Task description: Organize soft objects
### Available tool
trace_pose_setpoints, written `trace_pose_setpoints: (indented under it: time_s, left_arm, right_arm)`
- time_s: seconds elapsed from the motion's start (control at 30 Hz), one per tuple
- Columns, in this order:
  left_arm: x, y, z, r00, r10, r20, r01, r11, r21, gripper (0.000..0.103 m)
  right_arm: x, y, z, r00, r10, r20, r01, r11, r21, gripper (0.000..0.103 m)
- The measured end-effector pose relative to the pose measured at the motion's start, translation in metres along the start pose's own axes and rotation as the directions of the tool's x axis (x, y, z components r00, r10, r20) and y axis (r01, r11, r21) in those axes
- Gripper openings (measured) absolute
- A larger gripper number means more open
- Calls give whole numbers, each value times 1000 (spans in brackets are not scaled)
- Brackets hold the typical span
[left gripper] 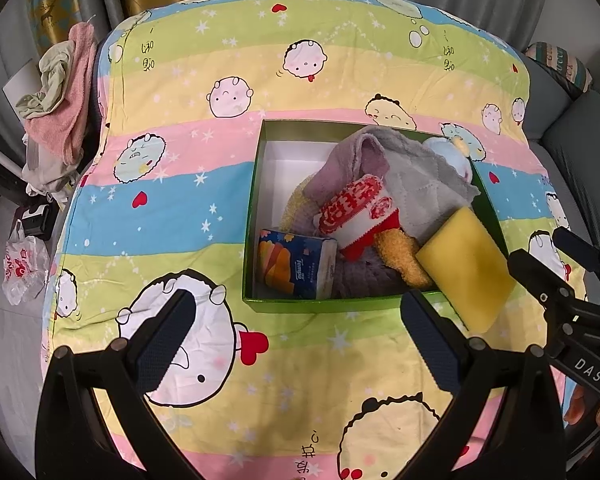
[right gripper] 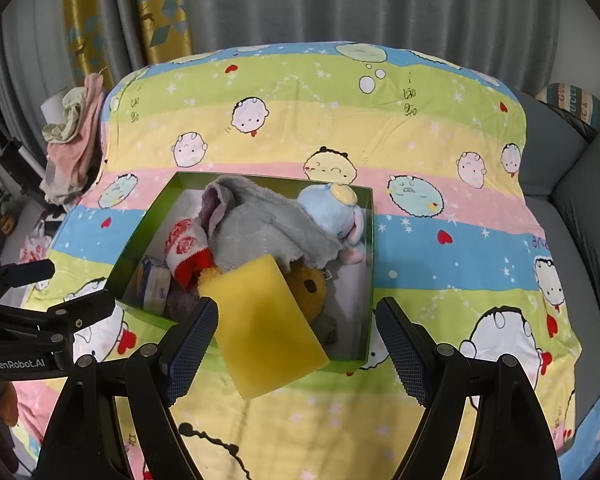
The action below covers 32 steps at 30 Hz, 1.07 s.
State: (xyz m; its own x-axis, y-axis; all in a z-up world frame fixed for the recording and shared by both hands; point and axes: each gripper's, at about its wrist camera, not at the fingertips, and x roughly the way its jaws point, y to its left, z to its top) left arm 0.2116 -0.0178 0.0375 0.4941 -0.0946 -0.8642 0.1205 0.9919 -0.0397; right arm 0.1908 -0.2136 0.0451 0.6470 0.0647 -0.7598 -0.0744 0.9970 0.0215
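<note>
1. Your right gripper (right gripper: 296, 344) stands with its jaws wide apart and grips nothing; the yellow sponge (right gripper: 266, 326) lies between them, looking close to the left pad but not pinched by either pad.
2. Your left gripper (left gripper: 296, 344) is also spread open and empty, hanging over the cartoon bedsheet (left gripper: 180, 140) in front of the green box (left gripper: 320, 305).
3. The sponge leans across the box's near wall, its far end resting on the pile inside, its near end jutting out over the sheet; I judge it is not yet properly stowed.
4. Risk: the sponge seems finely balanced on that rim; a brush from either finger could tip it out onto the sheet.
5. Risk: the box is already heaped with the grey towel (right gripper: 260, 224), the blue plush (right gripper: 332, 208), the red-and-white sock (left gripper: 360, 212) and the tissue pack (left gripper: 296, 264); pushing the sponge down hard may make it spring back or nudge its neighbours upward.
6. Risk: the box looks light; a sideways shove could slide it across the soft sheet instead of seating the sponge.
</note>
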Motion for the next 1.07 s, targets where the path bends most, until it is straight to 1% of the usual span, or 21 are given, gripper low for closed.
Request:
trace_pose_setpoints:
  time_s: [0.73, 1.07]
  left_arm:
    - [3, -1, -1, 1000, 9, -3, -9, 1000, 6, 102]
    - [6, 1, 1, 1000, -1, -4, 0, 1000, -11, 102]
  right_arm:
    - [4, 7, -1, 1000, 6, -4, -6, 1000, -1, 82]
    - [6, 5, -1, 1000, 7, -2, -7, 1000, -1, 82]
